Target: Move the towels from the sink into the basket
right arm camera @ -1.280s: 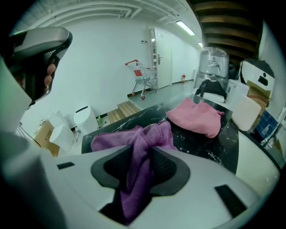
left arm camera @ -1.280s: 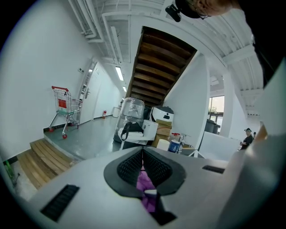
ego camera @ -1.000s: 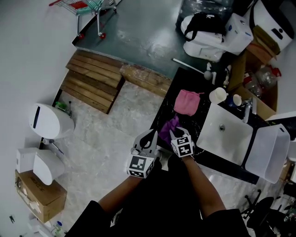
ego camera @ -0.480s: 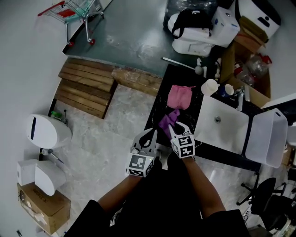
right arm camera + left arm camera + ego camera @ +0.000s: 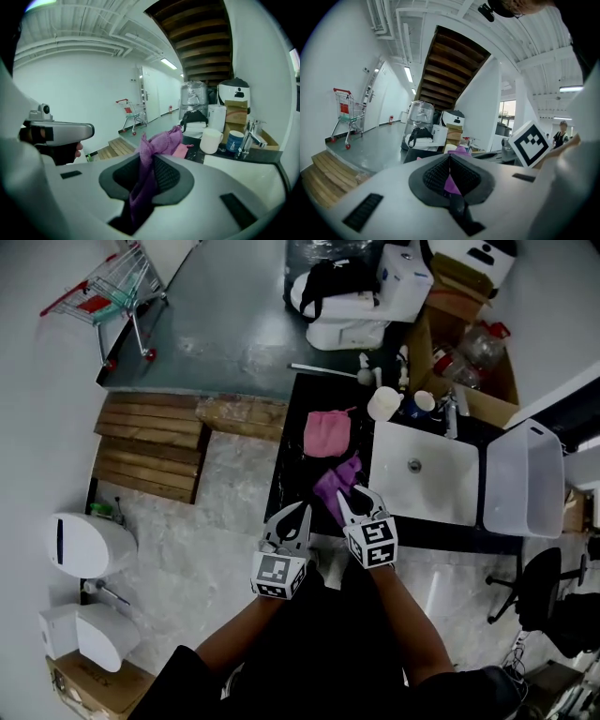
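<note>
My right gripper (image 5: pixel 354 495) is shut on a purple towel (image 5: pixel 333 486), which bunches up out of its jaws (image 5: pixel 150 161) and hangs over the black counter (image 5: pixel 284 474). A pink towel (image 5: pixel 327 433) lies flat on the counter further back. The white sink (image 5: pixel 427 498) to the right holds no towel that I can see. Right of the sink stands the white basket (image 5: pixel 525 486). My left gripper (image 5: pixel 302 512) hovers at the counter's front edge, left of the purple towel and apart from it. Its jaws (image 5: pixel 450 159) meet at the tips, with purple showing through the slit.
A white cup (image 5: pixel 383 403), a blue-labelled tub (image 5: pixel 417 404) and a faucet (image 5: pixel 450 411) stand behind the sink. Boxes and bags (image 5: pixel 375 287) crowd the floor beyond the counter. Wooden steps (image 5: pixel 150 442) and a toilet (image 5: pixel 89 545) are to the left.
The right gripper has risen with the purple towel, lifting it off the counter. The left gripper has drifted a little alongside it. The head view has swung, so the counter sits more central.
</note>
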A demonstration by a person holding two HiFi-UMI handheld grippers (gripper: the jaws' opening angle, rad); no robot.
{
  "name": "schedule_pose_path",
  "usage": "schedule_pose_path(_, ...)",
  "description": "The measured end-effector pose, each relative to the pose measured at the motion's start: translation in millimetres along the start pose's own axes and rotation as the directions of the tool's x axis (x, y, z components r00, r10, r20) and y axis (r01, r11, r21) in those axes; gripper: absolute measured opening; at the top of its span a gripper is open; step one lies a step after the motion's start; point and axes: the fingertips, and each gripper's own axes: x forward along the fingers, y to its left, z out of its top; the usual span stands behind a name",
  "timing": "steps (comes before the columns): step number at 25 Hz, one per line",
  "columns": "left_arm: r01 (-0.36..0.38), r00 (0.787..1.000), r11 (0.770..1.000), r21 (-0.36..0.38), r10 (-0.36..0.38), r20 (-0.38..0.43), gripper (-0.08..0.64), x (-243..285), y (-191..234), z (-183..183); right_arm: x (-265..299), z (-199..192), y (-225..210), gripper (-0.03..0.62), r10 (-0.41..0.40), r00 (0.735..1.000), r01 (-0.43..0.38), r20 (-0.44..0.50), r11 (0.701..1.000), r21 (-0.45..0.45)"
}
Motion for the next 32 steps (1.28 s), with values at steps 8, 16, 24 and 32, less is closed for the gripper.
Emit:
schedule_pose_path(8, 0.07, 0.998, 0.997, 0.02, -0.07, -0.004, 0.015, 26.1, -63.7, 4.9, -56.3, 3.4, -44.3, 0.083, -0.076, 0.996, 0.078, 0.04, 0.996, -0.034)
schedule_pose_path(16, 0.078, 0.997, 0.996, 0.04, -0.078, -0.006, 0.015, 41.0, -134.2, 6.9, -126.4, 2.5, -95.9, 0.083, -0.121, 0.988, 0.122, 0.096, 0.992, -0.008)
schedule_pose_path(24, 0.077, 0.997, 0.994, 0.077, -0.075, -0.018, 0.015, 63.0, -220.5, -2.2, -204.9, -9.7, -155.7, 0.083, -0.162, 0.978, 0.163, 0.13, 0.987, 0.0)
schedule_pose_path(32, 0.135, 0.991, 0.985, 0.108, -0.136, 0.008, 0.015, 89.4, -312.7, -4.2, -275.5, -28.8, -212.5, 0.083, -0.199, 0.965, 0.196, 0.17, 0.98, 0.035)
